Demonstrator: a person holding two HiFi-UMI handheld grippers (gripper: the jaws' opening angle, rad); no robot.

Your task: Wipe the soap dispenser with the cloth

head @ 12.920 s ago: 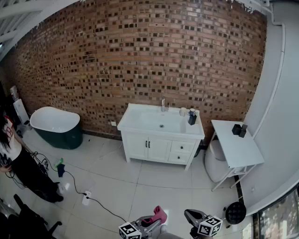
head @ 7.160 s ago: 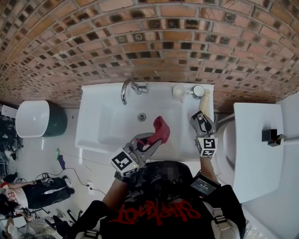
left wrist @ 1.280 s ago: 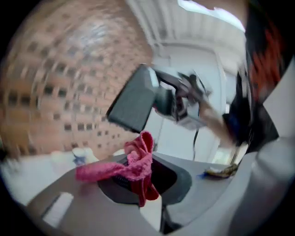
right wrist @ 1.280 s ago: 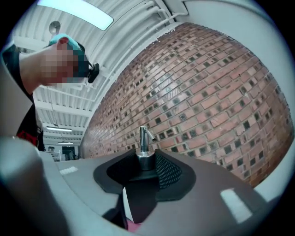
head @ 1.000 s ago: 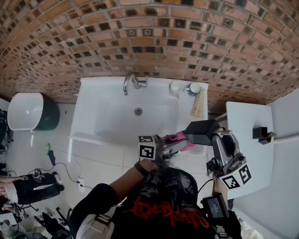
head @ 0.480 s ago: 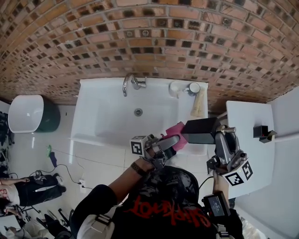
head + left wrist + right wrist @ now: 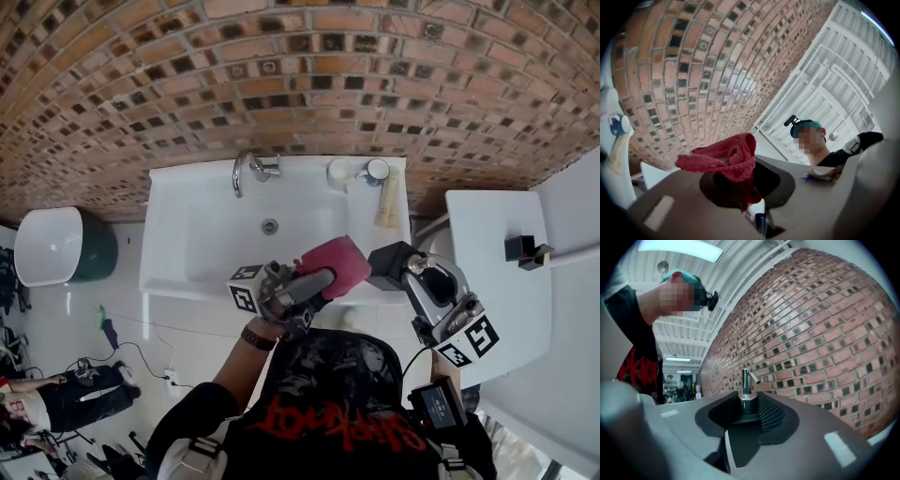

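Observation:
In the head view my right gripper is shut on the black soap dispenser and holds it in the air by the sink's front right corner. In the right gripper view the dispenser's chrome pump stands upright between the jaws of the right gripper. My left gripper is shut on a bunched red cloth, raised just left of the dispenser; I cannot tell whether they touch. The left gripper view shows the cloth folded over the tips of the left gripper, which points upward at the wall.
Below lies the white sink with its chrome faucet. Two small cups and a beige item sit at its back right. A white side table with black objects stands right, a bathtub left.
The left gripper has risen and tilted upward with the cloth, coming out from under the dispenser to its left side. The right gripper, with the dispenser, has sunk slightly.

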